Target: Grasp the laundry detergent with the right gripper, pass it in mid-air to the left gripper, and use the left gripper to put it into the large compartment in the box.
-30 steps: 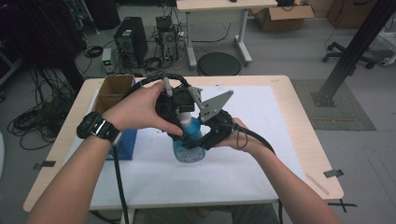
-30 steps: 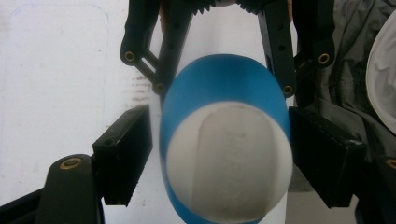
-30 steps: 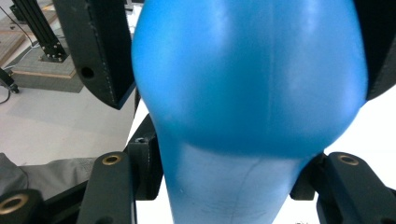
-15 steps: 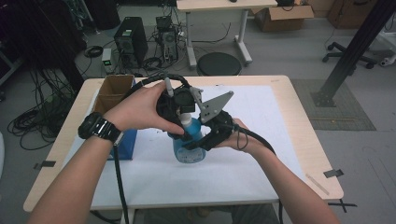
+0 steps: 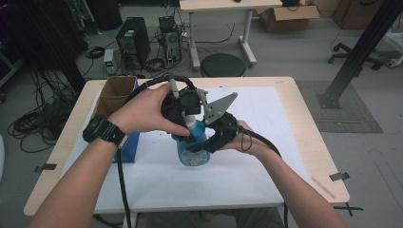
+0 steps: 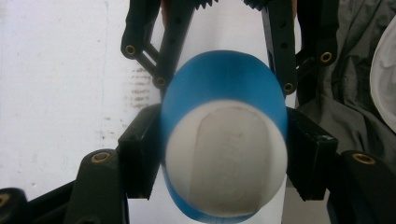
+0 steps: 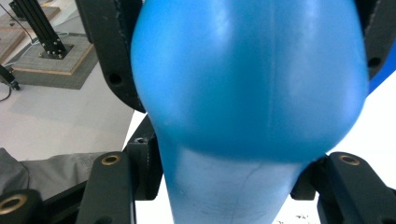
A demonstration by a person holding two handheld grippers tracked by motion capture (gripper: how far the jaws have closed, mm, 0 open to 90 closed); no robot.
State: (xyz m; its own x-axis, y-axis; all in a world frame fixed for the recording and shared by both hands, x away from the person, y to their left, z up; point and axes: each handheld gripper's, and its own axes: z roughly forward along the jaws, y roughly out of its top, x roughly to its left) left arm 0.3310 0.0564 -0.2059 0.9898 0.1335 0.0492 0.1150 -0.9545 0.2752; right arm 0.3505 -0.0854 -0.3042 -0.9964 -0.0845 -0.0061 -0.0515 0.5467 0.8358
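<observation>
1. The jaws of the left gripper have just been closing and are now pressing from both sides on the white cap of the blue bottle, seen from above in the left gripper view.
2. The jaws of the right gripper are clamping the narrow neck of that bottle, below its bulging shoulder.
3. In the high view the left gripper is sitting over the bottle's top, while the right gripper is coming in from the side.
4. The blue bottle is standing upright on the white sheet near the middle of the table, well clear of every edge.
5. A cardboard box is resting at the table's far left corner.
6. Judgement: with both grips now set, the cap is probably about to be twisted against the steadied bottle.
</observation>
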